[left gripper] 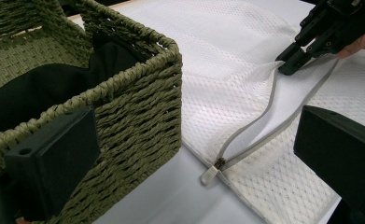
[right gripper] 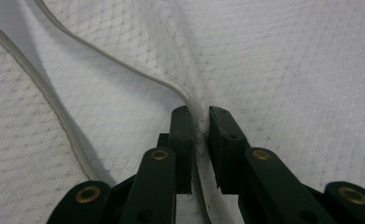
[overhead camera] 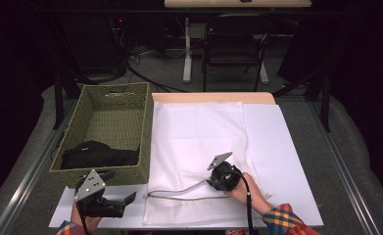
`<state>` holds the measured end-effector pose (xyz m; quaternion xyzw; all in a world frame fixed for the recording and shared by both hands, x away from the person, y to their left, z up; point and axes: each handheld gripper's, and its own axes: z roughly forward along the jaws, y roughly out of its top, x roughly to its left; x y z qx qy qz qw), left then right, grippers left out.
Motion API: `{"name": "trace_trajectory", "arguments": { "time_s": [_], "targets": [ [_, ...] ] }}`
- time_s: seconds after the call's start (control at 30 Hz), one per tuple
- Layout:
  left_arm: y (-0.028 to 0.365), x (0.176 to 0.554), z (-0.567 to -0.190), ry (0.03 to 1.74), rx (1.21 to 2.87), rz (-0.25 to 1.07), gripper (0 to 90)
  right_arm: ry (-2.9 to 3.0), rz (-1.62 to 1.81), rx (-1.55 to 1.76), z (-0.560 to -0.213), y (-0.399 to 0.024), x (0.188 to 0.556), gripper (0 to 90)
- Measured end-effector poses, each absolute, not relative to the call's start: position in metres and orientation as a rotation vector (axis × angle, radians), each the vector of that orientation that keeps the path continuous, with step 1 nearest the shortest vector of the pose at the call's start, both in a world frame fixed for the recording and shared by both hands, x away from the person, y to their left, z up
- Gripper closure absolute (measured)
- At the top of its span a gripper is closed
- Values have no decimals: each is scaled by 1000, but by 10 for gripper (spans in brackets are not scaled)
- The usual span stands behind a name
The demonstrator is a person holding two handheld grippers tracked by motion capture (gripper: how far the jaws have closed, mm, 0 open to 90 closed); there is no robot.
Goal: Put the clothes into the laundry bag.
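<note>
While the white-topped table (overhead camera: pixel 297 161) carries everything, the biggest thing on it is the white mesh laundry bag with a grey zipper (overhead camera: pixel 199 142), spread flat across the middle with its zipper opening gaping along the near edge. Just beside it on the left stands the olive-green woven rectangular basket (overhead camera: pixel 108 132), a crumpled black garment (overhead camera: pixel 98 154) lying inside at its near end.

The right gripper (right gripper: pixel 200 122) is clenched on a pinch of mesh at the upper zipper edge (right gripper: pixel 124 70), the cloth bunched between its jaws. The left gripper (overhead camera: pixel 111 203) rests near the table's front edge, close to the basket's corner, released and grasping nothing, its jaws standing wide apart.

My guess is the bag mouth is being lifted open so the garment can go in. Risk: the pinch is thin, so slippery mesh could slide out on a pull, or both layers may be caught and the mouth would stay closed. The small grey zipper pull (left gripper: pixel 209 175) lies at the left end of the opening, near the basket wall, which crowds the left gripper's path
</note>
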<state>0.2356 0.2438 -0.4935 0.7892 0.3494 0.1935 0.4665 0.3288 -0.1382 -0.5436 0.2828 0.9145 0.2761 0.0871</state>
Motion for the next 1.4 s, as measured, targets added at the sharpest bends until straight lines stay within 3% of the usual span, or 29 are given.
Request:
{"name": "trace_trajectory", "arguments": {
  "time_s": [0.33, 0.57, 1.4],
  "targets": [
    [243, 236, -494, 853, 1940, 469, 0, 2742, 841, 858, -544, -140, 332, 815],
    [243, 236, -493, 845, 1953, 470, 0, 2716, 824, 825, -544, -138, 330, 878],
    [237, 234, -494, 783, 1999, 452, 0, 2627, 906, 833, -521, -143, 328, 882]
  ]
}}
